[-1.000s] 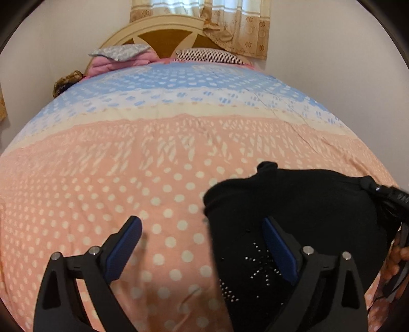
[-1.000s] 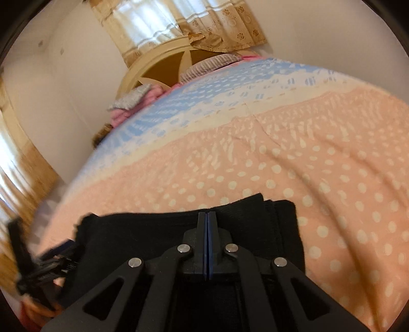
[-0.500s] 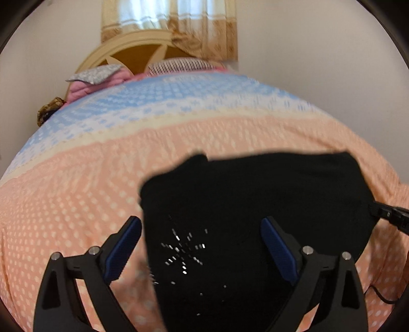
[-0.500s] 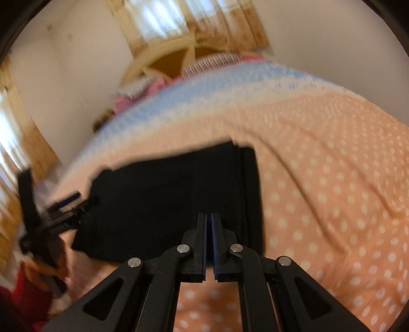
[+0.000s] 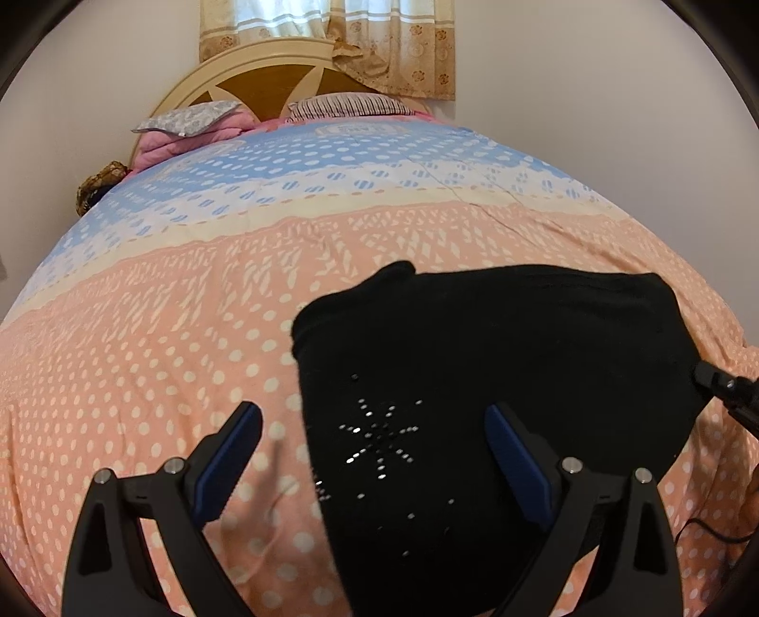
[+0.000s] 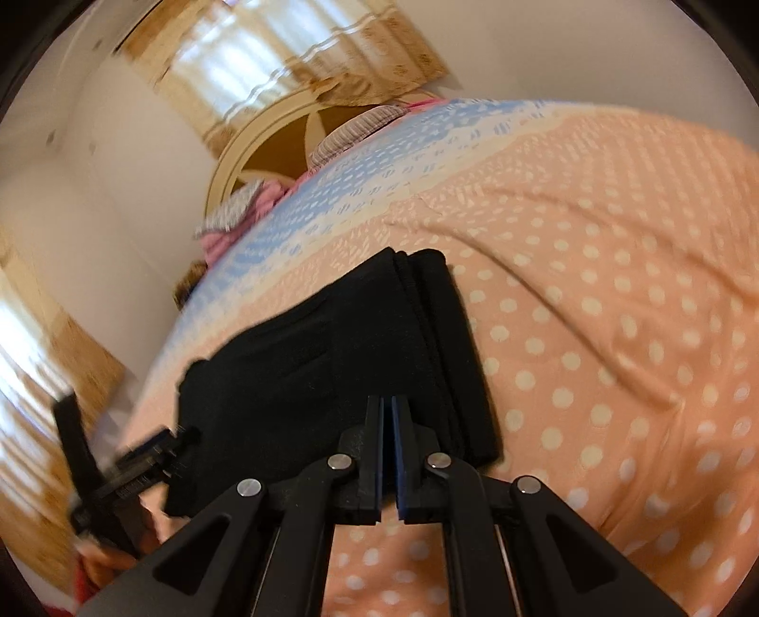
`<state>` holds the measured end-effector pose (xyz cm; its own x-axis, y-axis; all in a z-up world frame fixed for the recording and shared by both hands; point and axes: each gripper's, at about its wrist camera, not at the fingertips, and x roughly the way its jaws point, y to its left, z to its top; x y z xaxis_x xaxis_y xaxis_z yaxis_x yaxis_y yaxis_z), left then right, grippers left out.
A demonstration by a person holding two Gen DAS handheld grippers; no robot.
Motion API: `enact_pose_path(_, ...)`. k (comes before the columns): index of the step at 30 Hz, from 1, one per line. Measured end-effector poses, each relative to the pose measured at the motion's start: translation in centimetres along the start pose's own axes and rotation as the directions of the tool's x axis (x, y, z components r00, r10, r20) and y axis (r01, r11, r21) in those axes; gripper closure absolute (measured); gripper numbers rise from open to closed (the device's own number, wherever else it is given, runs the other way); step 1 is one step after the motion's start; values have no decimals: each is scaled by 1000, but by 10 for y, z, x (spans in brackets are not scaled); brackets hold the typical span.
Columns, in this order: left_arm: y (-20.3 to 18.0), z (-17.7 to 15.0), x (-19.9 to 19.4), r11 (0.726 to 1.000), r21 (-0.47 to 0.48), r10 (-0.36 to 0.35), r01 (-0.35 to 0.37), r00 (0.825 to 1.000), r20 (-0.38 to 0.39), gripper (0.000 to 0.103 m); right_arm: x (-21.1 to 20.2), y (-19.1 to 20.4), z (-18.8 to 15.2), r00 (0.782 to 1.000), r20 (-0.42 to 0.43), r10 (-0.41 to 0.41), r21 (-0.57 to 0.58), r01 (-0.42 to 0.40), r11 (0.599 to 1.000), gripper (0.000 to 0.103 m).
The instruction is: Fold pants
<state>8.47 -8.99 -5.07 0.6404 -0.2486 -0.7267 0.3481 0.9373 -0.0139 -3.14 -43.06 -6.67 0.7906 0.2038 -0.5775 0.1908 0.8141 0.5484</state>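
Note:
The black pants lie folded into a compact rectangle on the peach dotted bedspread, with a silver stud star on the near part. My left gripper is open and empty, hovering over the pants' near left edge. The pants also show in the right wrist view, with stacked folded layers at their right side. My right gripper is almost closed, with a thin gap and nothing between the jaws, just off the pants' near edge. The right gripper's tip shows at the left wrist view's right edge.
Pillows and a wooden headboard are at the bed's far end, with a curtain above. White walls flank the bed. The bedspread turns blue toward the pillows. A wrinkle runs across the spread right of the pants.
The right gripper has let go of the pants and drawn back, leaving them flat on the bed. The left gripper has stayed open and shifted left over the pants' edge.

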Motion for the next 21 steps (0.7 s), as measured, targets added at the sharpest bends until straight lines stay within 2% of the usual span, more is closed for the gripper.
enact_pose_path(2, 3, -1, -2, 1000, -2, 1, -1, 1000, 2, 5, -4, -3, 0, 996, 0, 90, 60, -89, 994, 97)
enact_pose_path(4, 7, -1, -5, 1000, -12, 0, 0, 1000, 9, 3, -9, -2, 0, 994, 12, 106, 71, -106, 992, 92)
enact_pose_path(6, 11, 0, -6, 1000, -19, 1, -1, 1000, 13, 3, -17, 4, 2, 996, 43, 79, 36, -80, 996, 71)
enact_pose_path(7, 13, 1, -7, 1000, -22, 2, -2, 1000, 14, 3, -20, 6, 3, 996, 59, 71, 28, -73, 997, 48)
enact_pose_path(8, 15, 1, -8, 1000, -26, 3, -3, 1000, 15, 3, -22, 7, 4, 994, 83, 66, 26, -69, 997, 33)
enact_pose_path(11, 18, 1, -8, 999, -37, 0, 0, 1000, 13, 2, -30, 9, 14, 990, 133, 45, 14, -47, 999, 32)
enact_pose_path(15, 19, 1, -7, 999, -42, -7, 7, 1000, 5, 2, -25, 2, 23, 993, 108, -41, 1, 41, 999, 32)
enact_pose_path(21, 13, 2, -4, 1000, -25, -7, 7, 1000, -4, 2, -18, -13, 23, 993, 90, -75, 44, 71, 996, 32)
